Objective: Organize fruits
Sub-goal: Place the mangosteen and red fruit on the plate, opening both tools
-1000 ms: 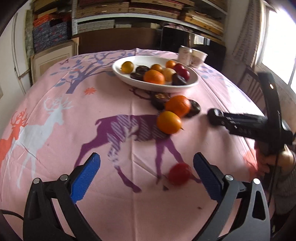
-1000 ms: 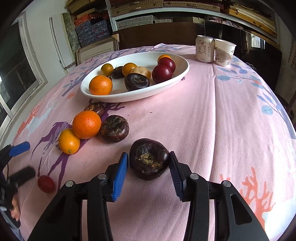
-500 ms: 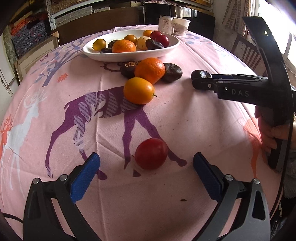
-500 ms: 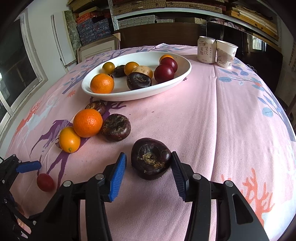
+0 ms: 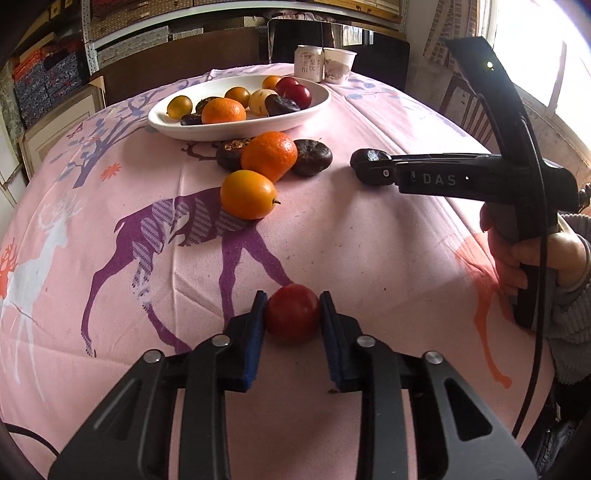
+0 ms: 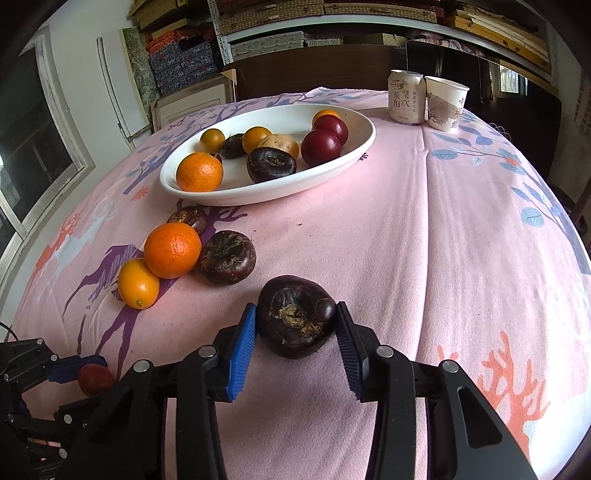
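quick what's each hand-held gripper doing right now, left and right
Left hand-held gripper: shut on the small red fruit.
Right hand-held gripper: jaws closing on the dark purple fruit, pads touching both sides.

Light: soft daylight, bright on the table (image 5: 369, 236).
Source: window (image 5: 561, 62) at upper right of the left wrist view, blown out white.
Shadows: faint, short under the fruit.
Distortion: strong fisheye, dark vignetted corners.
Focus: sharp throughout; shelves (image 6: 332, 22) dim.
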Motion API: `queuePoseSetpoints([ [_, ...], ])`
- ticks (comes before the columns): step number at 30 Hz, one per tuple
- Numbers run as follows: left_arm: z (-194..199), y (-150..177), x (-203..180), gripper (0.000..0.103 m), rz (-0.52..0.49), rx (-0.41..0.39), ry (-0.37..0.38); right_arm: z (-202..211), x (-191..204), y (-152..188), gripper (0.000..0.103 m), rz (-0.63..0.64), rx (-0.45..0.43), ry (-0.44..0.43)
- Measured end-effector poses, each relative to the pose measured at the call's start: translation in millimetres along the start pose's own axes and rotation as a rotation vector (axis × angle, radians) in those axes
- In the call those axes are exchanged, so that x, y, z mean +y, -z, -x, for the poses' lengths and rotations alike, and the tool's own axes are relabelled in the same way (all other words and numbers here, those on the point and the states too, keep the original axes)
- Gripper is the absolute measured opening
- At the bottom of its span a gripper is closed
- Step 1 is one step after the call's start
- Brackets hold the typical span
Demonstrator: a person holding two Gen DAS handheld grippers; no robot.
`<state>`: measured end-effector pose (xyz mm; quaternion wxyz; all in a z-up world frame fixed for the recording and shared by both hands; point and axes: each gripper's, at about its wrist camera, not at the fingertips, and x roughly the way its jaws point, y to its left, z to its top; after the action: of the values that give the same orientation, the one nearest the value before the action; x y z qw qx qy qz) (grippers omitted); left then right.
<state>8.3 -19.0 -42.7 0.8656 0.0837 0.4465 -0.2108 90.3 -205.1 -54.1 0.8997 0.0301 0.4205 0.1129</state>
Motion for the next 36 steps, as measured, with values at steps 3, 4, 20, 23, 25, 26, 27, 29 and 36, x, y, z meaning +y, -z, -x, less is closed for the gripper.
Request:
queuePoseSetpoints([
  [3,2,0,11,0.027,0.046,-0.011,0.044,0,-1,0,0.043,-0.006,-0.003,-0.007],
  [4,3,-1,12,0.027,0.053,-0.018,0.049,1,-2,0,0.043,-0.015,-0.004,-0.017],
  [20,-57,-195,90,0.028,0.160,-0.180,-0.003,-5,-6,-121,0.043,-0.060,-0.144,-0.123],
  [23,-80,-205,99,0.066,0.197,-0.174,-0.004,-37,-6,-132,0.045,-0.092,-0.140,-0.162],
  [25,-80,-202,108,0.091,0.256,-0.223,-0.049,-46,-14,-133,0.059,-0.136,-0.154,-0.174],
  [26,-78,-199,112,0.097,0.270,-0.230,-0.041,-44,-19,-132,0.061,-0.149,-0.168,-0.179],
  [27,-77,-197,116,0.097,0.275,-0.224,-0.024,-40,-24,-130,0.063,-0.159,-0.196,-0.174],
  [29,-71,-189,124,0.098,0.304,-0.217,-0.046,-29,-32,-127,0.073,-0.179,-0.234,-0.152],
  [36,-50,-129,137,0.099,0.342,-0.153,-0.202,-16,-33,-82,0.080,-0.190,-0.155,-0.153],
])
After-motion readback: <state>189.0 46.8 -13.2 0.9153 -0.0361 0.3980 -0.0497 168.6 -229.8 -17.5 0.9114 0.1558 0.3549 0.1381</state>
